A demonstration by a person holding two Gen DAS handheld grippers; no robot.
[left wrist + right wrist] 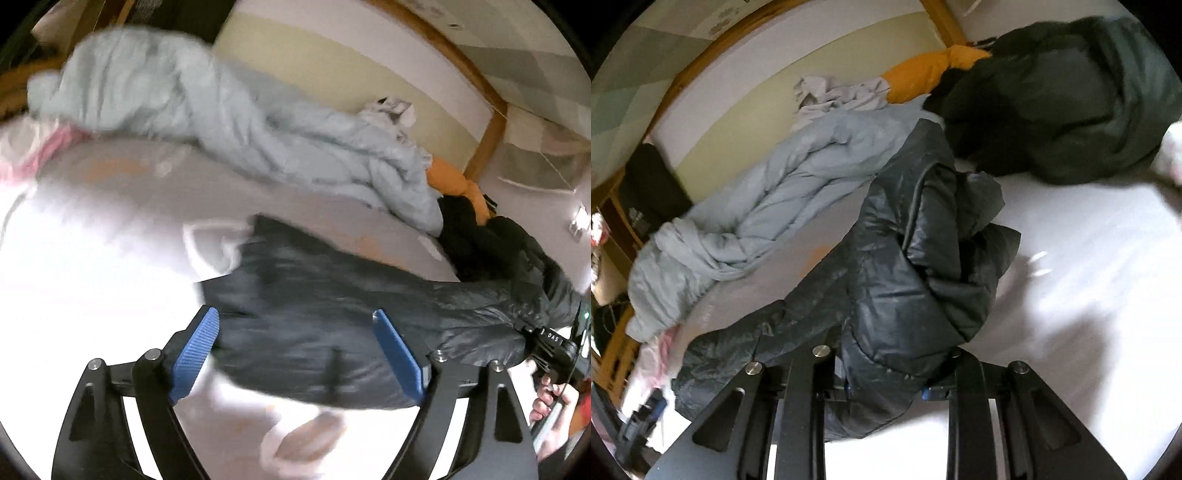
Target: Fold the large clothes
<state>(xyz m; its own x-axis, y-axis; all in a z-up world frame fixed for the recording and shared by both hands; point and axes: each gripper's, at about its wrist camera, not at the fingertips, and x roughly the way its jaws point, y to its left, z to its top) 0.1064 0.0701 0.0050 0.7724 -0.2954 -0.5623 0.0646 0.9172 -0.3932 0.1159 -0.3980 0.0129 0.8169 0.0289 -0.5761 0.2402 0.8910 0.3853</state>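
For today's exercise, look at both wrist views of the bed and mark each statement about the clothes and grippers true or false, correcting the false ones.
1. The left gripper is open. True.
2. The right gripper is clamped on the black puffer jacket. True.
3. The light blue coat is held by a gripper. False: it lies loose on the bed.
4. The orange item lies between the left gripper's fingers. False: it lies at the far bed edge.

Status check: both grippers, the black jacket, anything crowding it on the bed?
Left gripper open, nothing gripped. Right gripper shut on black puffer jacket. Light blue coat and dark green coat lie alongside.
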